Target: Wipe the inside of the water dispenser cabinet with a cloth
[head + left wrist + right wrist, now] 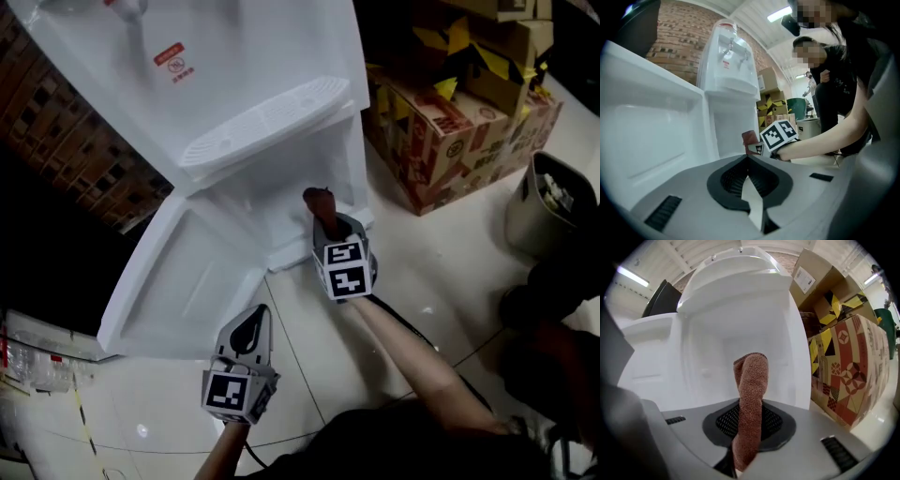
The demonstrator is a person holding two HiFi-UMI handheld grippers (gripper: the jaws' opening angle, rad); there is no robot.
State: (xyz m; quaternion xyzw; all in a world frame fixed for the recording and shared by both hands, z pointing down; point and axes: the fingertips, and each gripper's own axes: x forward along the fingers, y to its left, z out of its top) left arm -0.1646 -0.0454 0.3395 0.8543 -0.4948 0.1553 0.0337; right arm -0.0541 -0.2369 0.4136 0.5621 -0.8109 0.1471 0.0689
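**Right gripper is holding the cloth at the mouth of the open cabinet**

The right gripper is clamping a brown cloth, whose folded end is sticking out past the jaw tips. The cabinet of the water dispenser is lying straight ahead of that gripper, and the open door is swinging away to its left. To wipe well, I judge that the cloth end should press flat on a wall before sweeping, working from the back outward. The grip should stay firm so that only cloth, not jaw tips, is rubbing the plastic. The left gripper is hanging behind and left of the right one, its jaws together on nothing.
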